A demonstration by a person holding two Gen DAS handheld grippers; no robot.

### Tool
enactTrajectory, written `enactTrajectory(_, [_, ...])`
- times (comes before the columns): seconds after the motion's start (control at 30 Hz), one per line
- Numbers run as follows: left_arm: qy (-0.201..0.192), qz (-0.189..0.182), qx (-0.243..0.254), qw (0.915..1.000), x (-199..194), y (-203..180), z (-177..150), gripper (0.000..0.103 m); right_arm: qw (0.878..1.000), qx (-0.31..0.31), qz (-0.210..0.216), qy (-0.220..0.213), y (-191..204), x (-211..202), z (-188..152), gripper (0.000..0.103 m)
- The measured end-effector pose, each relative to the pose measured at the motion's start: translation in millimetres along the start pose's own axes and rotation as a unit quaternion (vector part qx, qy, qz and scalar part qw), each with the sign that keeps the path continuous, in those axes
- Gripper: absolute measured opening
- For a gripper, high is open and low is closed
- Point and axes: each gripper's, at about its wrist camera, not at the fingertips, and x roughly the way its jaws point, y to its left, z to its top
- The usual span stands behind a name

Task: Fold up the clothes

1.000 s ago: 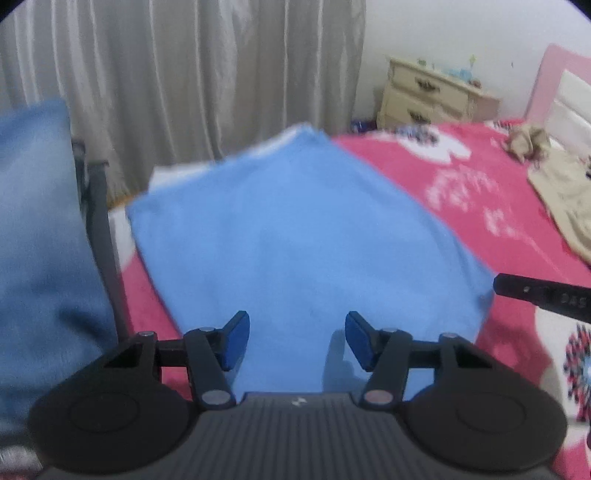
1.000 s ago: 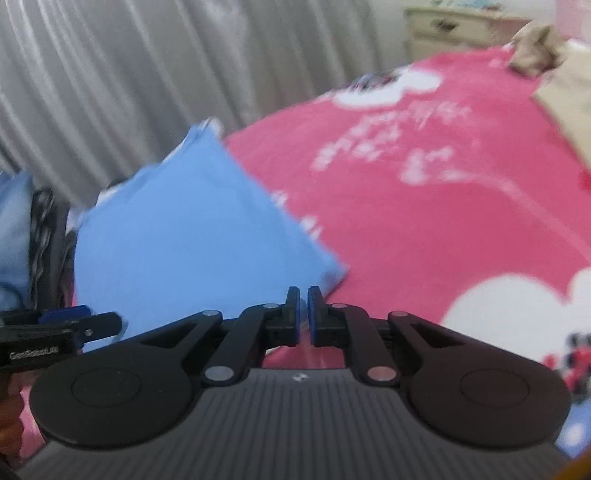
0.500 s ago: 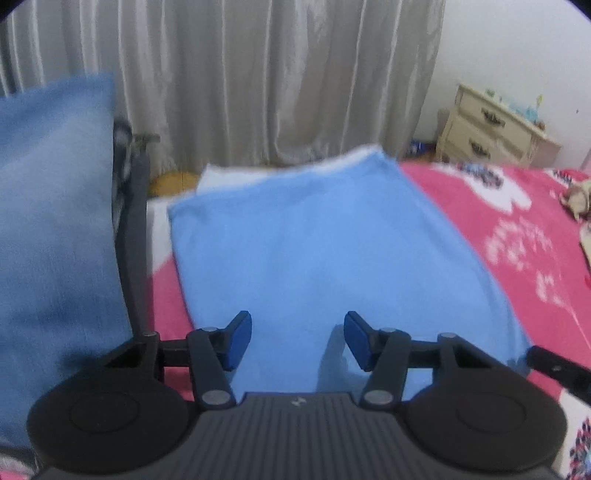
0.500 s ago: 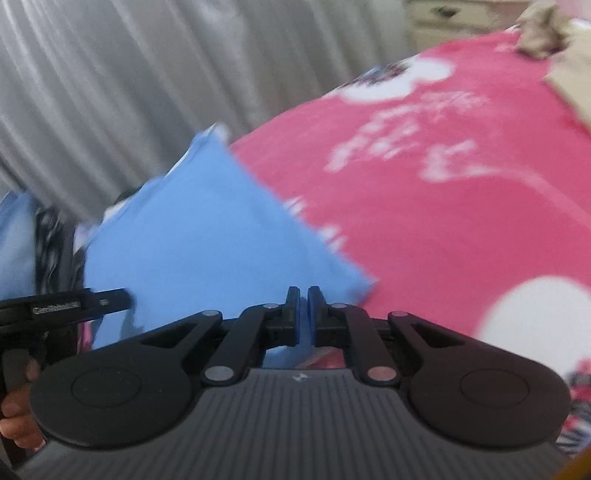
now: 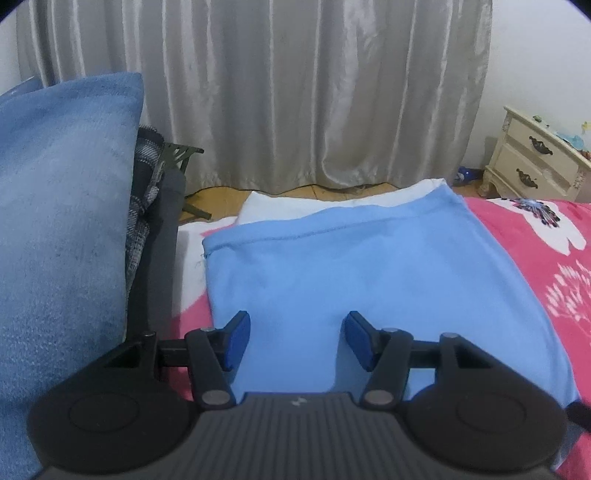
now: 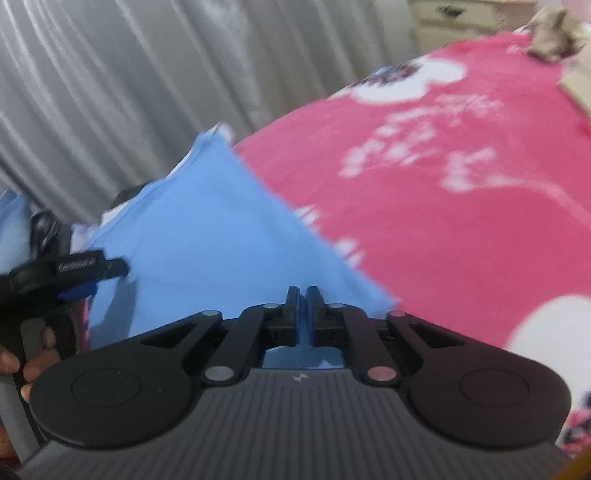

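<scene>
A light blue garment (image 5: 369, 277) lies flat on the pink flowered bed cover (image 5: 546, 266), with a white cloth (image 5: 314, 201) showing under its far edge. My left gripper (image 5: 298, 338) hovers over the garment's near part; its jaws are opening and nothing is between the blue pads. In the right wrist view the same garment (image 6: 207, 236) reaches down to my right gripper (image 6: 303, 314), which is shut just above the garment's near corner; I see no cloth pinched in it. The left gripper (image 6: 92, 275) shows at the left edge, held by a hand (image 6: 33, 365).
A big blue cushion (image 5: 62, 221) fills the left, with a dark chair and plaid cloth (image 5: 147, 192) behind it. Grey curtains (image 5: 295, 92) hang at the back. A cream nightstand (image 5: 535, 162) stands far right. Beige clothes (image 6: 554, 33) lie on the bed cover (image 6: 443, 221).
The left wrist view has swung left, so the cushion and curtain fill more of it and the garment sits centred. In the right view the garment's corner has slid right. Right gripper stays shut.
</scene>
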Motion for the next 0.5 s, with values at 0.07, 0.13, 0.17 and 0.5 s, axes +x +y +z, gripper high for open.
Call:
enactTrajectory(0.07, [-0.003,0.001,0.001,1.0,0.2,-0.4,0.6,0.059,1.0,-0.011,0.013,-0.017,6.3,-10.7,9.0,0.005])
enactTrajectory(0.13, [-0.002,-0.001,0.001,1.0,0.4,-0.4,2.7,0.059,0.999,-0.021,0.038,-0.024,18.9,-8.3,17.0,0.005])
enactTrajectory(0.17, [-0.002,-0.001,-0.001,1.0,0.2,0.4,2.9,0.059,0.998,-0.027,0.051,-0.025,26.4,-5.3,19.9,0.005])
enactTrajectory(0.5, [-0.011,0.0,-0.015,0.9998,5.2,8.3,10.3,0.059,0.999,0.023,0.04,0.013,25.5,26.7,11.0,0.004])
